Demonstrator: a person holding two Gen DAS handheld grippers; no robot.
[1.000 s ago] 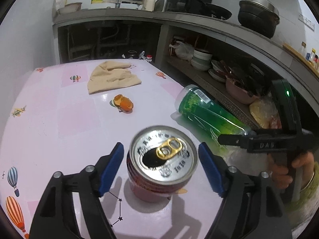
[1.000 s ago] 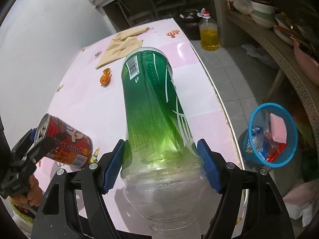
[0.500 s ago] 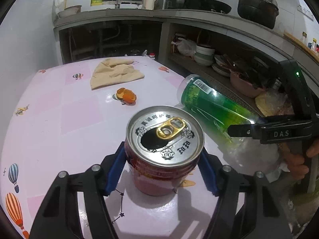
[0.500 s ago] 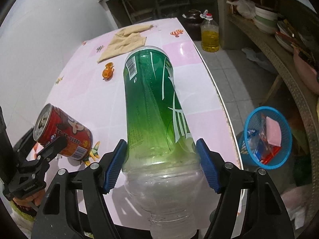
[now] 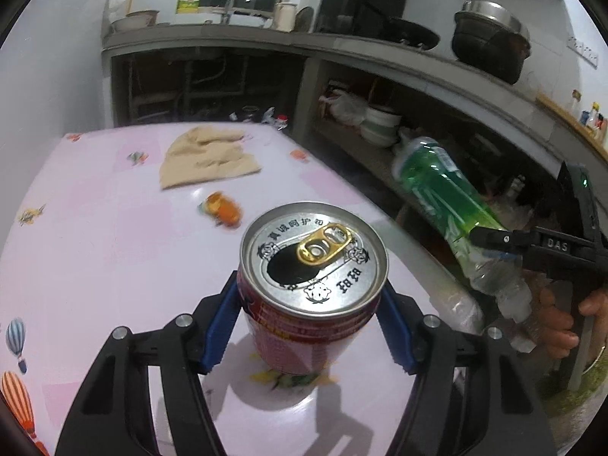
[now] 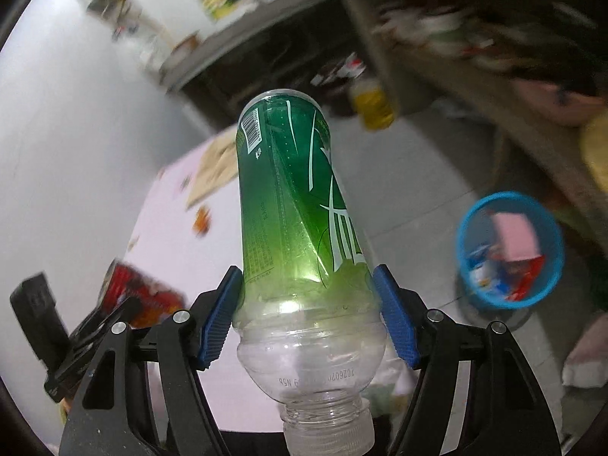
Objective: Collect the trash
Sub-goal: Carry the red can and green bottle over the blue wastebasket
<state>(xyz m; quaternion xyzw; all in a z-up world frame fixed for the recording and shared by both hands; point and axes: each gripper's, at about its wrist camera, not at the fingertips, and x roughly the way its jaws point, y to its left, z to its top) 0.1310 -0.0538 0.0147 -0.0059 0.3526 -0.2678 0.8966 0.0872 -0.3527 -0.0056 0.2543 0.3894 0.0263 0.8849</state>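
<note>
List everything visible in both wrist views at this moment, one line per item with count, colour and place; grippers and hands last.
can: 1, red with silver top, opened, between the left gripper's pads over the table
bottle: 1, green label on clear plastic, no cap, between the right gripper's pads
table: 1, pink with small cartoon prints
cloth: 1, beige, crumpled on the table's far side
orange scrap: 1, orange, on the table near the cloth
basket: 1, blue, on the floor, holding pink and mixed trash
oil bottle: 1, yellow, on the floor, blurred
pots: dark, on the counter
left gripper: black with blue pads
right gripper: black with blue pads
hand: 1, on the right gripper's handle
</note>
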